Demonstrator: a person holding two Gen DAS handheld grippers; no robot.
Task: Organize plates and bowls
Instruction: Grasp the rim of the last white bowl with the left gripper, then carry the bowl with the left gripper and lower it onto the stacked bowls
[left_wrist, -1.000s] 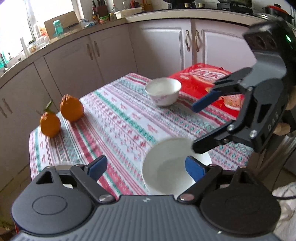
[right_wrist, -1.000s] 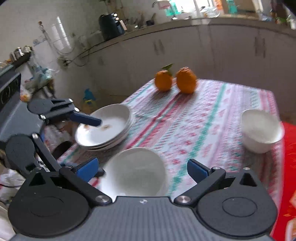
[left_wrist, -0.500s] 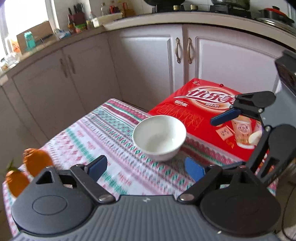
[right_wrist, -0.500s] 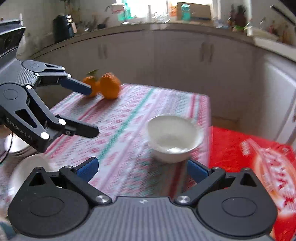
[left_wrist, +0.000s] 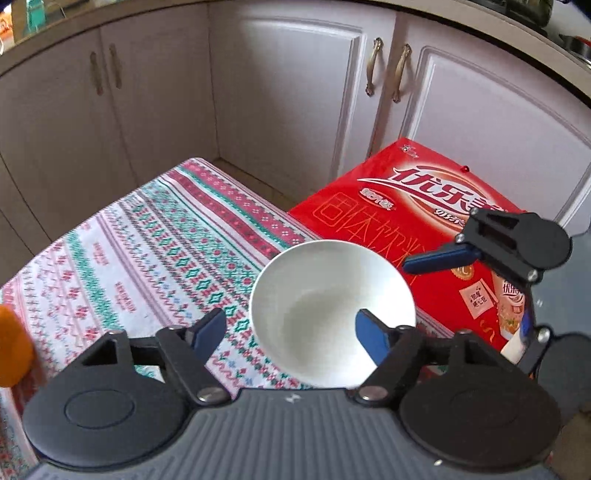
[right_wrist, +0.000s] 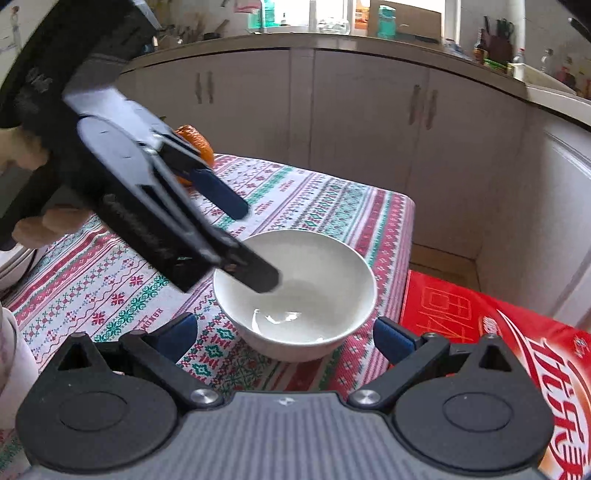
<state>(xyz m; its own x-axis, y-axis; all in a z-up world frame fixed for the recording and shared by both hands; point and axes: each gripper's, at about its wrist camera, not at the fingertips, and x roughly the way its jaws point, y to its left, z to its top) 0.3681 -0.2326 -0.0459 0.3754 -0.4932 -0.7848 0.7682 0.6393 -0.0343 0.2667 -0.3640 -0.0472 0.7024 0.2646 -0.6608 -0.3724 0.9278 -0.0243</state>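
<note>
The white bowl (left_wrist: 332, 314) sits on the tabletop (left_wrist: 155, 251), on the patterned cloth near the corner closest to the red box (left_wrist: 424, 218), and everything here is happening around it. The left gripper (left_wrist: 291, 328) is right on top of the bowl: one blue finger (left_wrist: 373, 341) is down inside it, over the near inner wall, and the other blue finger (left_wrist: 208, 330) is outside the rim on the cloth side. Those fingers have just been closing, with the bowl's near wall between them, but the outer finger stands off the rim, so they are apart and not yet pressing on the bowl. From the right wrist view the left gripper (right_wrist: 258, 243) slants in from the upper left, its lower finger (right_wrist: 255, 275) dipping over the rim into the bowl (right_wrist: 295, 295), with a person's hand (right_wrist: 26, 192) behind it.

The right gripper (right_wrist: 286, 332) hangs just short of the bowl on the near side, its fingers wide apart with nothing between them; one tip is toward the cloth, the other toward the red box (right_wrist: 498, 332). Seen from the left wrist, the right gripper (left_wrist: 472, 295) is beside the bowl over the red box. A little liquid glints in the bottom of the bowl. An orange (right_wrist: 195, 147) lies beyond the bowl, partly hidden behind the left gripper, and cabinets (left_wrist: 295, 92) stand behind the tabletop.
</note>
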